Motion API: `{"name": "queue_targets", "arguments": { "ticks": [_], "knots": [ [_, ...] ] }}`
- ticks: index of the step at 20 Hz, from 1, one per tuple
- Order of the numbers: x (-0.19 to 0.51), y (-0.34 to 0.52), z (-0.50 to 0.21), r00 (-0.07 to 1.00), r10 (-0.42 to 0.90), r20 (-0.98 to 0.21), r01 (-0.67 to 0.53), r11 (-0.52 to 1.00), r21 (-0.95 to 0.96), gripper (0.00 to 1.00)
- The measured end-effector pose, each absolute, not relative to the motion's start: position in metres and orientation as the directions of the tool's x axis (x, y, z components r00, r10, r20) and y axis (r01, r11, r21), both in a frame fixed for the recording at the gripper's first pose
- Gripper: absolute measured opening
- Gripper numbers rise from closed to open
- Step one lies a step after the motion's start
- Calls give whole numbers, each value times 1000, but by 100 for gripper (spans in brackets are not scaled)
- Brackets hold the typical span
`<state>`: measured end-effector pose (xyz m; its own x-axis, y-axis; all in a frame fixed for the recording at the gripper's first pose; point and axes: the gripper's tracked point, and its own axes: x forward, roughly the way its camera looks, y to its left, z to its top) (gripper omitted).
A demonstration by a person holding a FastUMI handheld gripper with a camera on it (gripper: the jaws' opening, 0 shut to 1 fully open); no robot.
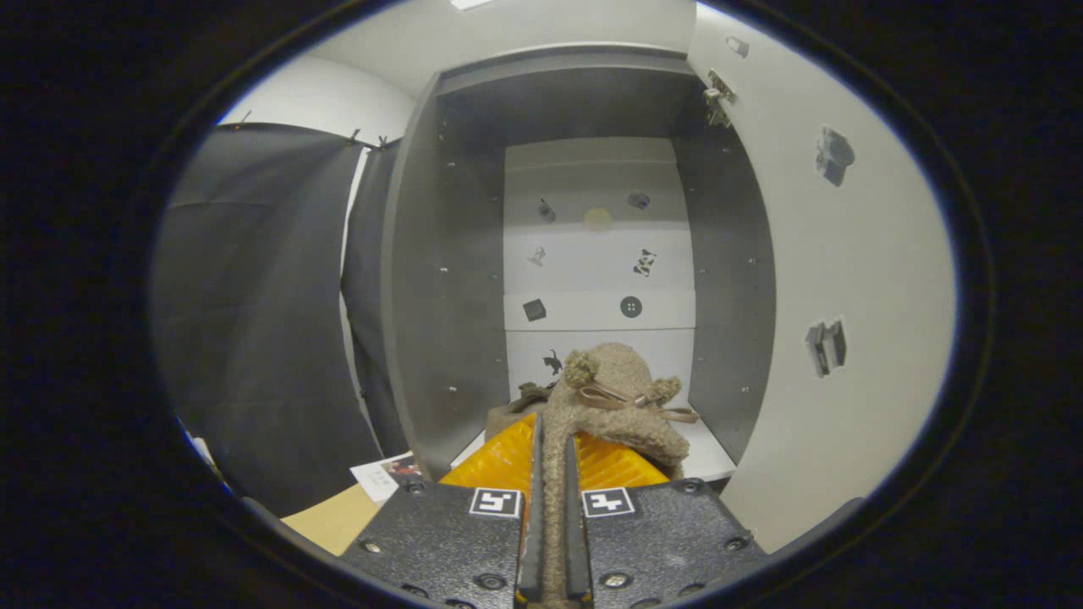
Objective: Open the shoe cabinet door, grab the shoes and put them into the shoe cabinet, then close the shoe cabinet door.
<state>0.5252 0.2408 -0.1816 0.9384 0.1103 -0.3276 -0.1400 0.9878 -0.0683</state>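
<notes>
A fuzzy tan shoe point(622, 397) with pom-poms and a thin bow is pinched by its rim between my two fingers; my gripper point(554, 448) is shut on it. The shoe hangs just ahead of the fingers, at the mouth of the open shoe cabinet point(448, 296). The cabinet is grey inside with a white floor point(706, 457) and a white back panel carrying small stickers. Its door point(846, 279) stands swung open on the right, its hinge point(719, 97) at the top. Behind the shoe, a bit of a second brownish item point(516, 402) peeks out low in the cabinet.
A black cloth wall point(254, 313) hangs left of the cabinet. A wooden surface point(330, 520) with a printed card point(389, 475) lies below left of the cabinet's side panel. Stickers dot the inside of the door.
</notes>
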Motion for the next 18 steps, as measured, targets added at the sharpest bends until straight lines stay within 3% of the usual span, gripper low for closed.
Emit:
{"name": "queue_targets", "arguments": {
  "ticks": [8,18],
  "knots": [
    [634,235,-224,905,22,-426,-97,983,-155,13],
    [708,183,-280,880,-93,-465,-7,978,-209,14]
  ]
}}
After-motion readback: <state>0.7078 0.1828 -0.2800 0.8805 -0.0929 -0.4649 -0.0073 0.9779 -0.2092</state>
